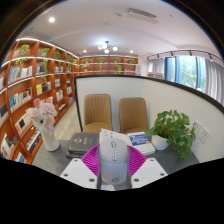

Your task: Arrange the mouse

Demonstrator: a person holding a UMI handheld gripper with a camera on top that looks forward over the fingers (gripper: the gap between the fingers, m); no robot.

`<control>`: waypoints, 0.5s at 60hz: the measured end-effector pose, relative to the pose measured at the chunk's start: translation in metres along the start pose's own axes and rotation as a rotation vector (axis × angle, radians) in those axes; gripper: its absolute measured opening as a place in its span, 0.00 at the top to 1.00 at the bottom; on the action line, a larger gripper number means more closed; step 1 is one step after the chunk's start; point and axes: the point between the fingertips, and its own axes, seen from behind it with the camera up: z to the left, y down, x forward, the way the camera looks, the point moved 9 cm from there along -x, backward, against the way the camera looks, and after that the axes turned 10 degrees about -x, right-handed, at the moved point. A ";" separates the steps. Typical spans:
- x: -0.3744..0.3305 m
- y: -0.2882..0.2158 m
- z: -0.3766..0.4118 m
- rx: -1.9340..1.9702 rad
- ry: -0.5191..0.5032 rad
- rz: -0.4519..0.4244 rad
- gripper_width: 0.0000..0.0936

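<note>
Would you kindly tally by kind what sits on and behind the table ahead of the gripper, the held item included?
Mouse, pressed between both fingers of the gripper: 1
Chairs: 2
Potted plant: 1
Flower vase: 1
Grey box on the table: 1
Total: 6

Tall wooden bookshelves (30, 85) with lit shelves line one side wall. Two tan upholstered chairs (98, 110) stand behind the grey worktop (72, 158). A leafy green potted plant (172, 128) sits near large bright windows (185, 70). Round recessed ceiling lights (52, 19) glow overhead.
</note>
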 end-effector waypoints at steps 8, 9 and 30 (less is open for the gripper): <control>0.007 0.034 0.066 -0.038 -0.070 0.054 0.64; 0.009 0.043 0.073 -0.041 -0.081 0.071 0.64; 0.041 0.235 0.144 -0.035 -0.150 0.377 0.64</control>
